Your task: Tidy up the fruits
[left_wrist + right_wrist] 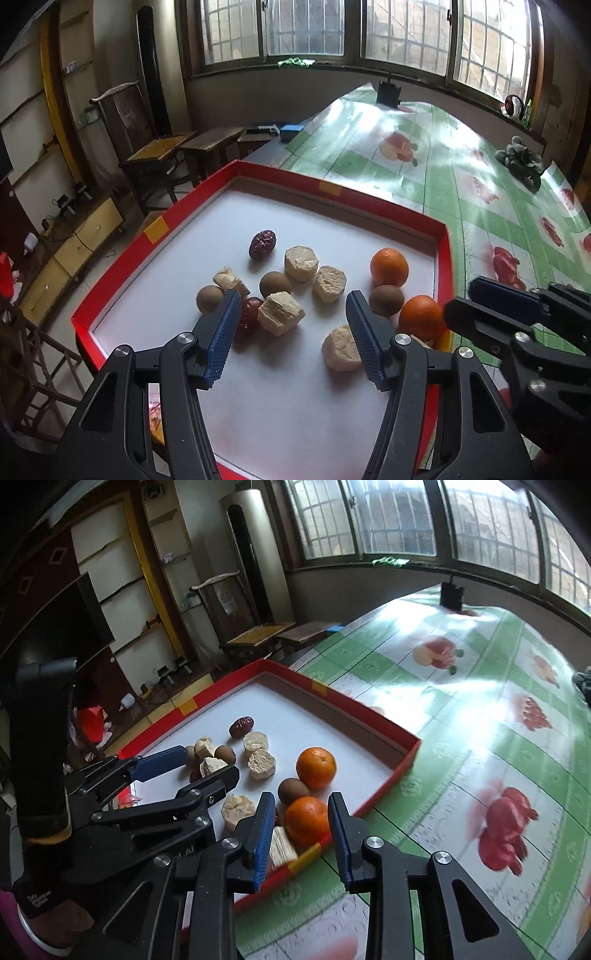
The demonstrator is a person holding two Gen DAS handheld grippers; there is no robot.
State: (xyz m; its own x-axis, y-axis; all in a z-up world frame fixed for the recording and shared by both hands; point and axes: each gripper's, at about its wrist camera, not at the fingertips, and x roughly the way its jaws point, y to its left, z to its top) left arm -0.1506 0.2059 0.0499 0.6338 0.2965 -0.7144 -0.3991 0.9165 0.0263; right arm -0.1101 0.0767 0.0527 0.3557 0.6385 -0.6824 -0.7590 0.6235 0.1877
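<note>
The left wrist view looks down into a red tray [445, 258] with a white floor, set on a table [461, 177] under a fruit-print cloth. The whole spread shows here: two oranges [389, 266], brown round fruits [275, 284], dark red dates [262, 243] and pale chunks [301, 263]. The left gripper [291, 334] tilts down over them, jaws apart and empty, a pale chunk [280, 313] lying beyond the gap. The right gripper [491, 299] enters from the right edge by the nearer orange [421, 316].

The right wrist view alone shows the tray's near corner, with yellow tape [306, 856], and a dark sleeve [40, 746] behind the left gripper [192, 766]. The right gripper [301, 834] slopes down, jaws parted either side of the nearer orange [307, 820]; whether its fingers [264, 834] press the orange cannot be told.
</note>
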